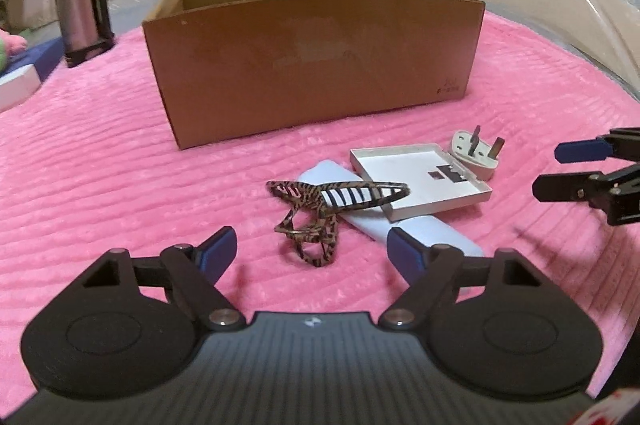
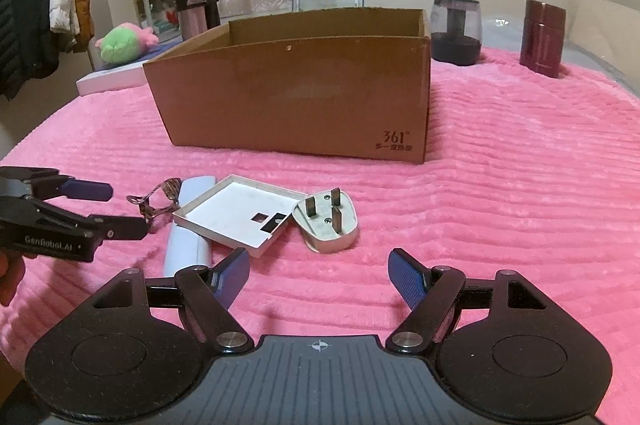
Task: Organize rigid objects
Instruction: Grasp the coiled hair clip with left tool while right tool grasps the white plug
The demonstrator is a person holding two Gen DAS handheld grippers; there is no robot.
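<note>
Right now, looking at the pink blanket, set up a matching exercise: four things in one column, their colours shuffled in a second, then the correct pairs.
Things:
1. cardboard box
2. hair clip
3. plug
4. canister

Colours:
A. white
B. dark red
C. brown
D. tortoiseshell pattern

Pairs: 1-C, 2-D, 3-A, 4-B

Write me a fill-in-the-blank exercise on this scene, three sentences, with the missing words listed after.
1. The cardboard box stands on a ____ blanket.
2. The white plug lies with its metal prongs pointing ____.
3. The striped hair clip lies just ahead of the ____ gripper, whose jaws hold nothing.

Missing words: pink; up; left
</note>
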